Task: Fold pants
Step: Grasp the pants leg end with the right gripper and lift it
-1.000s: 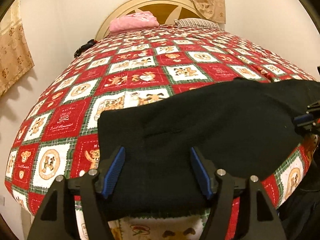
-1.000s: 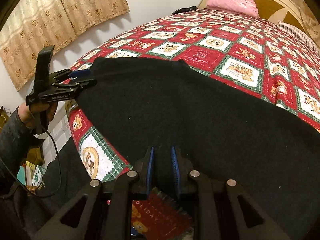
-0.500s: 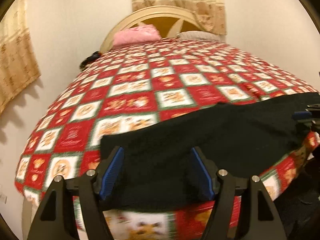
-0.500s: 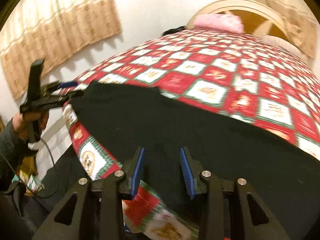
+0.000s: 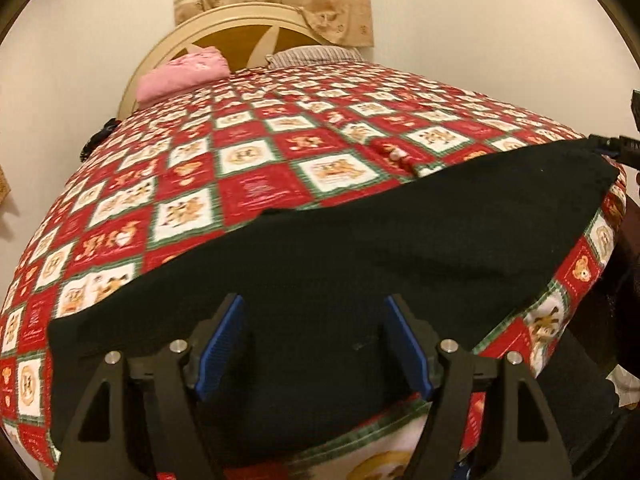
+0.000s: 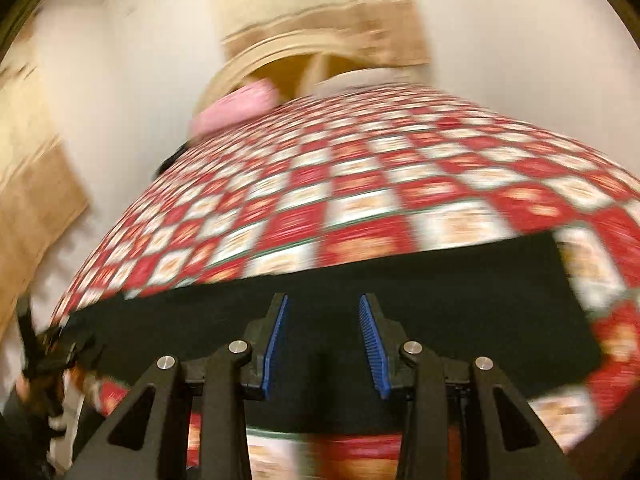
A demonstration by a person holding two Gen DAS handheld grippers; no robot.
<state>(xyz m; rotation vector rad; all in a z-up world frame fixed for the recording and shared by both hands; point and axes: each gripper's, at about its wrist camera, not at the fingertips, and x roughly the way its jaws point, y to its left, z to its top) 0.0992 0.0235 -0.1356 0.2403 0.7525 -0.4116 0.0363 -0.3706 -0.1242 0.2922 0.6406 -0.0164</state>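
Black pants [image 5: 360, 248] lie flat in a long band across the near edge of the bed. My left gripper [image 5: 314, 304] hovers open over their near hem, blue pads wide apart with only cloth beneath them. In the right wrist view, which is motion-blurred, the pants [image 6: 440, 300] run left to right below my right gripper [image 6: 323, 300], which is open and grips nothing. The right gripper [image 5: 618, 148] also shows at the pants' far right corner in the left view. The left gripper [image 6: 44, 352] appears blurred at the pants' left end.
The bed carries a red, white and green patchwork quilt [image 5: 260, 152]. A pink folded cloth [image 5: 182, 74] and a striped pillow [image 5: 316, 54] sit by the curved headboard [image 5: 240, 24]. A dark object [image 5: 96, 140] lies at the bed's left edge. Beige curtains hang behind.
My right gripper let go of the pants' edge, opened and swung quickly back and round. My left gripper shifted sideways along the hem, staying open. The pants now lie flatter.
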